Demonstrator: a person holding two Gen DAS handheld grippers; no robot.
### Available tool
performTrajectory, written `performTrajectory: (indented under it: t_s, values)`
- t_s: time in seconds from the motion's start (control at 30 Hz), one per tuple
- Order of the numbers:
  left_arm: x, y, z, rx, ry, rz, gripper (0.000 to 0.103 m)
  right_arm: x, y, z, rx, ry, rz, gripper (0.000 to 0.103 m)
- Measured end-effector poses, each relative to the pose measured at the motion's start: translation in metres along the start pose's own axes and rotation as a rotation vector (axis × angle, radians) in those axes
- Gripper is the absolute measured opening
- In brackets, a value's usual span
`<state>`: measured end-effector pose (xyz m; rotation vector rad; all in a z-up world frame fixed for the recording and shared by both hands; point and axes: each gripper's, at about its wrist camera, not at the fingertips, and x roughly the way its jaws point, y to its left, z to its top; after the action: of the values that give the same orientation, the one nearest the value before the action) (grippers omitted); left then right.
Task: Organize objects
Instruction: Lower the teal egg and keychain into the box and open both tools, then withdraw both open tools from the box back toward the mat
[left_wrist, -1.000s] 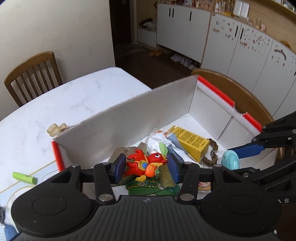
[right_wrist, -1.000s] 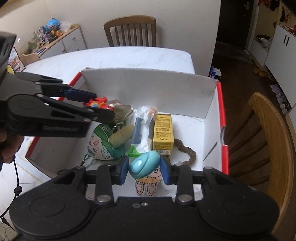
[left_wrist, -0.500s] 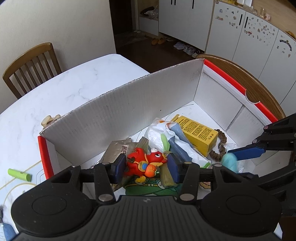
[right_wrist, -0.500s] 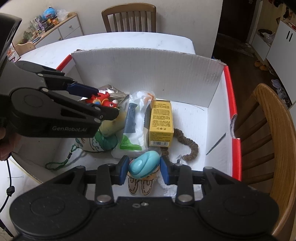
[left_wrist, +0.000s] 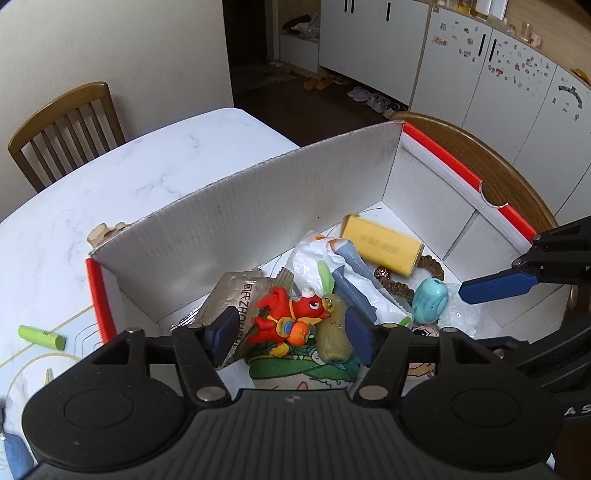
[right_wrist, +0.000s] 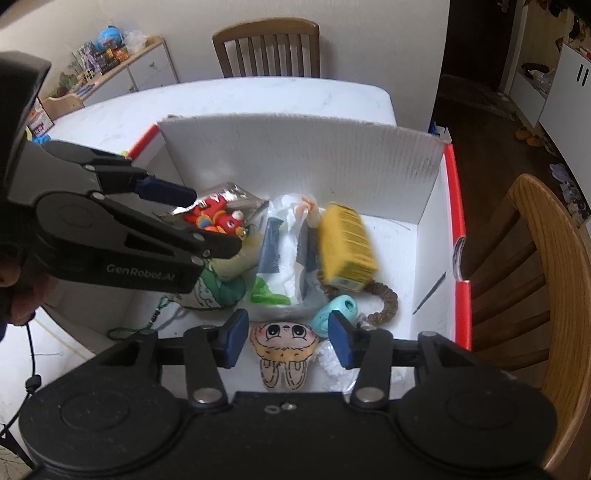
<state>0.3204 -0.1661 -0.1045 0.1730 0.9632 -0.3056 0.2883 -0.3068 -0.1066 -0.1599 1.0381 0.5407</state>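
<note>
- The left gripper (left_wrist: 290, 330) hangs over the box's (left_wrist: 258, 206) near left corner. Its jaws are opening, and the red toy (left_wrist: 286, 317) lies between them with a gap at each pad, so it is not gripped.
- The red toy rests on a silver packet (left_wrist: 232, 295) and a green printed pouch (left_wrist: 295, 369), beside an olive pouch (left_wrist: 332, 332) that the right pad overlaps in this view; whether they touch I cannot tell.
- The right gripper (right_wrist: 284, 341) hangs over the box's near edge. Its jaws are opening too; nothing is clamped.
- The teal toy (right_wrist: 334, 312) lies on the box floor, free of the pads, just ahead of the right pad and near the box's near edge.
- A cartoon pouch (right_wrist: 284, 350) lies flat below the gap between the right gripper's pads.
- A yellow carton (right_wrist: 345, 247) lies towards the middle of the box, blurred, one end over a brown braided band (right_wrist: 386, 302).
- A white bag (right_wrist: 286, 251) with blue and green print lies between the carton and the olive pouch.
- A green cord (right_wrist: 147, 325) trails along the box's near left side.
- The box, white inside with red rims, sits on the white table (left_wrist: 110, 177), its right side at the table's edge.
- A green tube (left_wrist: 40, 336) lies on the table outside the box's left wall.
- A small beige thing (left_wrist: 101, 232) sits on the table behind the box's far left corner.
- Wooden chairs (right_wrist: 266, 48) stand at the table's far end and right side.
</note>
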Motion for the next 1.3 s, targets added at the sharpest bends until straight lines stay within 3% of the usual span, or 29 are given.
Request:
performTrajectory:
  t_s: [0.17,0.23,0.4,0.5,0.63,0.77,0.83,1.13,1.3]
  values:
    - [-0.015,0.003,-0.004,-0.020,-0.024,-0.009,0.063,-0.014,-0.001,0.000,0.013,-0.035,0.027,0.055]
    - [-0.022,0.005,-0.007,-0.028,-0.035,-0.011,0.062,-0.020,0.000,-0.001,0.015,-0.054,0.036,0.065]
    - [-0.044,0.011,-0.014,-0.056,-0.067,-0.009,0.063,-0.034,0.001,-0.001,0.026,-0.088,0.053,0.067]
    - [-0.058,0.014,-0.018,-0.073,-0.091,-0.013,0.063,-0.041,0.003,-0.002,0.029,-0.108,0.058,0.078]
    - [-0.077,0.016,-0.023,-0.082,-0.131,-0.013,0.073,-0.052,0.007,-0.002,0.031,-0.131,0.071,0.079]
    - [-0.095,0.019,-0.028,-0.089,-0.160,-0.021,0.074,-0.060,0.017,-0.001,0.031,-0.151,0.078,0.083]
    - [-0.104,0.023,-0.031,-0.089,-0.175,-0.018,0.080,-0.063,0.023,0.000,0.037,-0.157,0.078,0.086]
    - [-0.138,0.056,-0.054,-0.120,-0.220,-0.001,0.086,-0.071,0.060,0.012,0.033,-0.194,0.089,0.096]
    - [-0.152,0.089,-0.070,-0.154,-0.223,0.007,0.087,-0.069,0.091,0.022,0.010,-0.208,0.096,0.096]
